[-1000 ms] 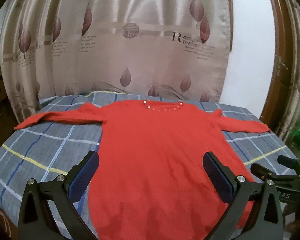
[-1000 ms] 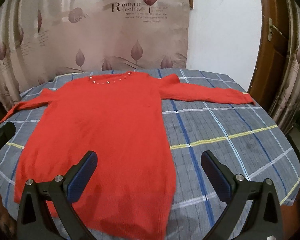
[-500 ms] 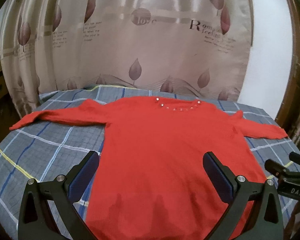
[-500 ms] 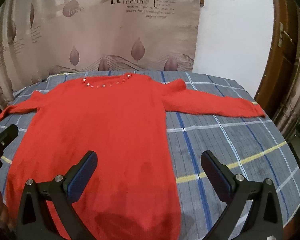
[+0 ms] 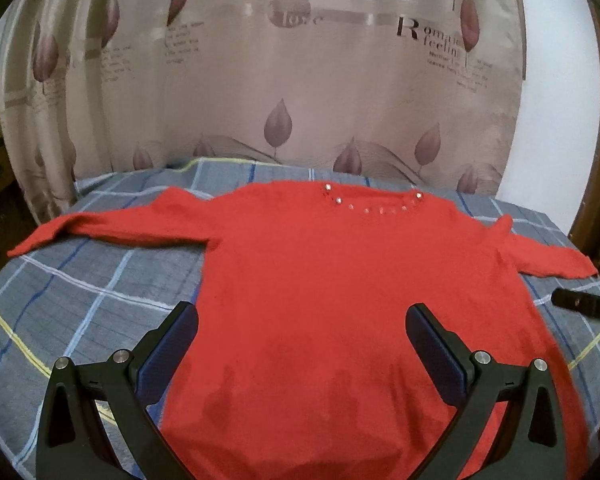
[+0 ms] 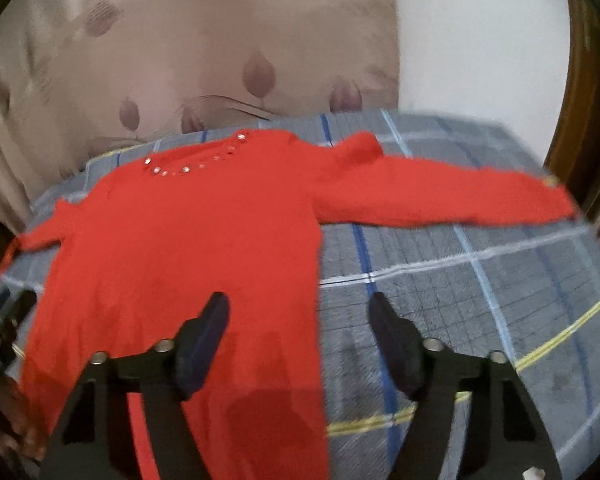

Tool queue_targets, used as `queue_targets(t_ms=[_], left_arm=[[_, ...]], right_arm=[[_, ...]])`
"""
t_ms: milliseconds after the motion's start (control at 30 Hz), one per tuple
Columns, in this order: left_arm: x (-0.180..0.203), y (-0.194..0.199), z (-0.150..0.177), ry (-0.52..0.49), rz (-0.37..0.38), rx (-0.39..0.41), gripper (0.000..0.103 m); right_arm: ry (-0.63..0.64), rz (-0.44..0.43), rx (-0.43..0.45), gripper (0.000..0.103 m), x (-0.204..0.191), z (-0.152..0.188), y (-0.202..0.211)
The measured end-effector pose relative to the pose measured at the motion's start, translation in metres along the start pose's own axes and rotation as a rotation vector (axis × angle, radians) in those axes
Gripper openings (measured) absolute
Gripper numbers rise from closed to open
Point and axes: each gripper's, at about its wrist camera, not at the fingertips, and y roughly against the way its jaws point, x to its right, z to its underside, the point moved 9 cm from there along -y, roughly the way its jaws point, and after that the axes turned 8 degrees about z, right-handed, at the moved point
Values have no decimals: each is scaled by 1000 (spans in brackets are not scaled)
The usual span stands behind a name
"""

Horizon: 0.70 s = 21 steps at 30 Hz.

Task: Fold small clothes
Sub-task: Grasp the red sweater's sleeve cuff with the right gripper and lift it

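Sweater (image 5: 340, 300) flat, no fold made yet

Left tongs (image 5: 302, 340) gape empty; right tongs (image 6: 300, 340) are closing over its side edge, gripping nothing.

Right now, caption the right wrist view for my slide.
Right gripper, jaws closing on nothing, above red sweater spread flat on plaid cloth.

Left hand-held gripper (image 5: 302, 322) jaws wide apart, right hand-held gripper (image 6: 300, 312) jaws closing, nothing gripped
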Motion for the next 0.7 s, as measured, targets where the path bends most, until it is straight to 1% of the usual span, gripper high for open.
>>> queue_targets(t_ms=[67,100,167,200,267,367,400,467,600,700], left_arm=[[0,-2,1,5,9,-8,103],[0,-3,2,7,11,-13,103],[0,-2,3,10,9,-13,103],[-1,-2,3,12,7,-11,103],[-1,-3,4,16,3,-16,103],[-2,-8,7,21,-6,-45,103],[-2,-9,9,23,-9,-51,103],[-4,-11,10,26,-15,-59,103],[-3,-13,12,17,-25,-75,103],[-2,-16,13,8,-37,-94,103]], right_arm=[[-127,-78,-45,59,32,-7,-15],[-192,-118,-57,56,48,-10,-21],[-361,-187,-76,52,93,-18,-35],[-456,-204,-81,52,122,-23,-44],[-616,-233,-83,46,179,-29,-60],[-822,-283,-75,43,251,-33,-77],[-889,-304,-63,39,274,-34,-80],[-961,-321,-47,38,308,-39,-85],[-972,-313,-55,36,339,-53,-95],[-1002,-298,-43,36,354,-61,-100]])
